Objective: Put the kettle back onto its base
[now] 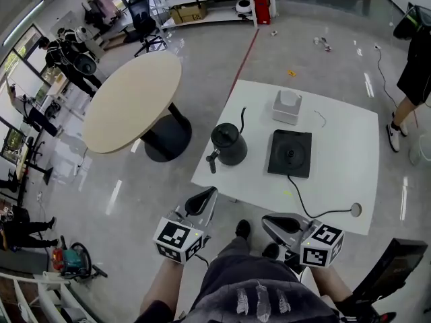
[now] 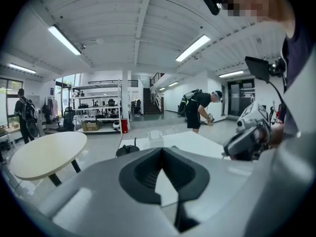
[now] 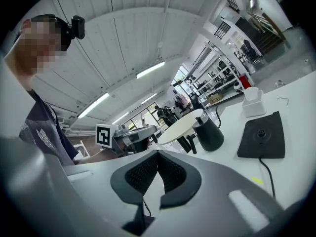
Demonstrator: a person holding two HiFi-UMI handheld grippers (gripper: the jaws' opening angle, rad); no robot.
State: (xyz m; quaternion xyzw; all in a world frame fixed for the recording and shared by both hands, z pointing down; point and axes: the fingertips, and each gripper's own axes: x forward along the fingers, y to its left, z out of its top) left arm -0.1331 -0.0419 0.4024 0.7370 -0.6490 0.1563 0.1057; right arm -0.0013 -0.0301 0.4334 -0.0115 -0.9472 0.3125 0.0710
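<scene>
kettle off its base, both tools closed and empty

kettle (image 1: pixel 229 143), black with a thin gooseneck spout, stands upright on the white table (image 1: pixel 350 153), to the left of its base (image 1: pixel 290 153) and clearly apart from it. its handle points toward the near left edge of the table, and the spout rises on the far side. the base is a flat black square with nothing on it. a black cord (image 1: pixel 303 204) runs from its near edge toward a round hole (image 1: pixel 355 210) in the table near the front edge. a small white box (image 1: pixel 287 106) sits just beyond the base.

the left tool (image 1: pixel 202 199) is held in front of the near edge of the table, with its jaws together and nothing between them. the right tool (image 1: pixel 279 224) is held beside it, lower in the head view and also short of the table edge. its jaws are together and empty too. neither tool touches the kettle or the base, and both are well apart from them.

a round beige table (image 1: pixel 131 99) on a dark pedestal stands to the left of the white one. a person in dark clothes (image 1: pixel 414 66) stands at the far right.
</scene>
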